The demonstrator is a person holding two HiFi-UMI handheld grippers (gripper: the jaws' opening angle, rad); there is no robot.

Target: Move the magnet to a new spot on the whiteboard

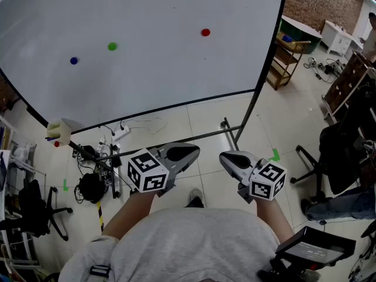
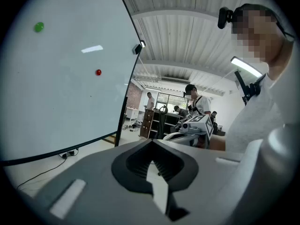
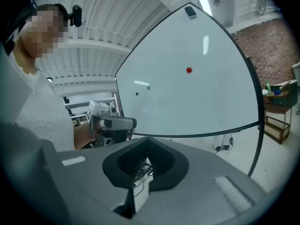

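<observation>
Holding left tool (image 1: 189, 154) and right tool (image 1: 228, 158) clenched, empty, well short of whiteboard (image 1: 153, 75); reach not yet beginning. Next likely needing lifting, opening, pinching red magnet (image 1: 205, 32) toward upper-right corner.

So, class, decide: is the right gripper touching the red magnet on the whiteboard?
Apart. The head view shows the right gripper held low, with floor and whiteboard between it and the red magnet.

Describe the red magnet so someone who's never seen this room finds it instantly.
Find the large black-framed whiteboard facing the person. Three small round magnets sit on it. The red round magnet is the one alone toward the right, well apart from the green round magnet and blue round magnet close together at the left.
</observation>
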